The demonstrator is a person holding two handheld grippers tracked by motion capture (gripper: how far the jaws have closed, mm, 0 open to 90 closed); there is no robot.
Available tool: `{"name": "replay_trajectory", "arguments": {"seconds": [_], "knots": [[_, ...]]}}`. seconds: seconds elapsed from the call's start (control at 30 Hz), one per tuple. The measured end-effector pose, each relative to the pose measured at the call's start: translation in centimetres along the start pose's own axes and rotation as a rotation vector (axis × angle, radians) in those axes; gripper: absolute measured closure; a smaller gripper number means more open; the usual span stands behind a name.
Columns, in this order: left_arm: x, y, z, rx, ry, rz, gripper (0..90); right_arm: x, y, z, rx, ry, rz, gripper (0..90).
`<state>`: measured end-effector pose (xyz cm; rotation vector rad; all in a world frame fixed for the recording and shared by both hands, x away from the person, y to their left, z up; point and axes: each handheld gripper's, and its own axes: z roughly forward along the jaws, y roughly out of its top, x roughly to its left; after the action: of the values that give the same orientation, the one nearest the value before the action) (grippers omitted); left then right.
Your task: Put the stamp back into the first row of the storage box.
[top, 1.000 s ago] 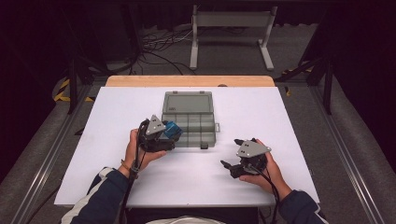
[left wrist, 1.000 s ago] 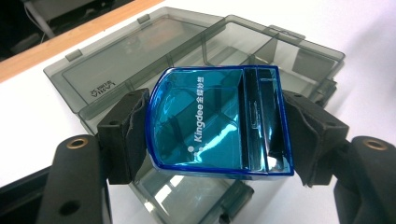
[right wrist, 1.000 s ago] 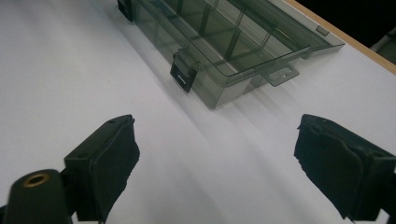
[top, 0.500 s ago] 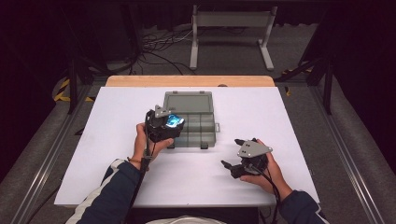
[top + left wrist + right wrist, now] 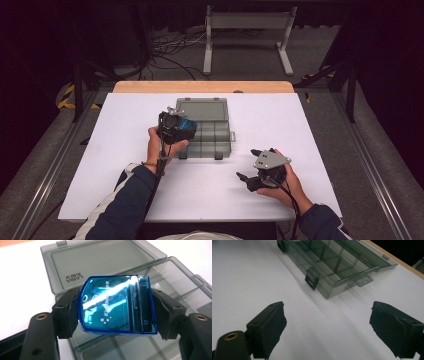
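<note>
The left gripper (image 5: 186,126) pinches a blue see-through plastic device (image 5: 117,305) between its two padded jaws, one pad pressed against each of its side edges, so the thing sits flat across the gap. In the high view this gripper and its load hang over the left part of a smoky grey compartment box (image 5: 216,137), which stands open in the middle of the white table (image 5: 310,130), somewhat nearer the far edge than the near one. The box's lid (image 5: 100,261) lies folded back flat toward the far edge, with lettering moulded into it. In the left gripper view, the divided compartments of the box show under and around the blue device. The right gripper (image 5: 248,164) rests low by the near right part of the table, well apart from the box, held in the person's right hand (image 5: 285,182); its jaws stand spread wide with only bare tabletop between them, and they point toward the box's latched front edge (image 5: 312,280).
</note>
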<state>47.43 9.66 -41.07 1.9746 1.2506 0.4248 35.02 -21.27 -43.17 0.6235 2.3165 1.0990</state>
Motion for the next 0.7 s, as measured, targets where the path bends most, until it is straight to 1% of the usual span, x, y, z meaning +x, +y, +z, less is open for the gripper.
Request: {"name": "replay_trajectory", "arguments": {"seconds": [0.03, 0.1, 0.17, 0.23, 0.27, 0.3, 0.37, 0.43, 0.5, 0.57, 0.6, 0.67, 0.7], "knots": [[0.0, 0.1, 0.2, 0.009, 0.009, -0.007, 30.9, 0.0, 0.0, 0.0, 0.000, 0.000, 0.000, 13.0], [0.0, 0.2, 0.3, 0.011, 0.011, -0.009, 30.8, 0.0, 0.0, 0.0, 0.000, 0.001, -0.001, 13.0], [-0.1, 0.5, 0.8, 0.025, 0.035, -0.014, 30.9, 0.0, 0.0, 0.0, 0.000, 0.000, 0.001, 13.0], [-0.1, 0.6, 0.9, 0.025, 0.041, -0.019, 30.9, 0.0, 0.0, 0.0, -0.001, -0.002, 0.001, 13.0], [-0.2, 0.7, 1.3, 0.034, 0.049, -0.036, 30.8, -0.1, 0.0, 0.0, 0.000, -0.002, 0.003, 13.0], [-0.2, 0.7, 1.3, 0.034, 0.049, -0.036, 30.8, -0.1, 0.0, 0.0, 0.000, -0.002, 0.003, 13.0], [-0.2, 0.6, 1.6, 0.048, 0.051, -0.051, 30.8, -0.1, 0.0, 0.0, 0.000, -0.001, 0.002, 13.0], [-0.2, 0.6, 1.9, 0.055, 0.055, -0.050, 30.9, -0.1, 0.0, -0.1, 0.000, -0.001, 0.001, 13.0], [-0.1, 0.6, 2.2, 0.061, 0.056, -0.061, 30.8, -0.1, 0.0, 0.0, 0.000, -0.002, -0.001, 13.0], [0.0, 0.5, 2.4, 0.061, 0.062, -0.077, 30.8, -0.1, -0.1, 0.0, 0.002, 0.000, -0.002, 13.0], [0.0, 0.5, 2.5, 0.059, 0.068, -0.079, 30.8, -0.1, -0.1, 0.0, 0.002, -0.001, -0.003, 12.9], [0.1, 0.5, 2.6, 0.062, 0.063, -0.089, 30.9, -0.1, 0.0, 0.0, 0.002, 0.000, -0.005, 13.0], [0.1, 0.6, 2.6, 0.068, 0.067, -0.088, 30.9, -0.1, 0.0, 0.0, 0.002, 0.001, -0.005, 12.9]]}}
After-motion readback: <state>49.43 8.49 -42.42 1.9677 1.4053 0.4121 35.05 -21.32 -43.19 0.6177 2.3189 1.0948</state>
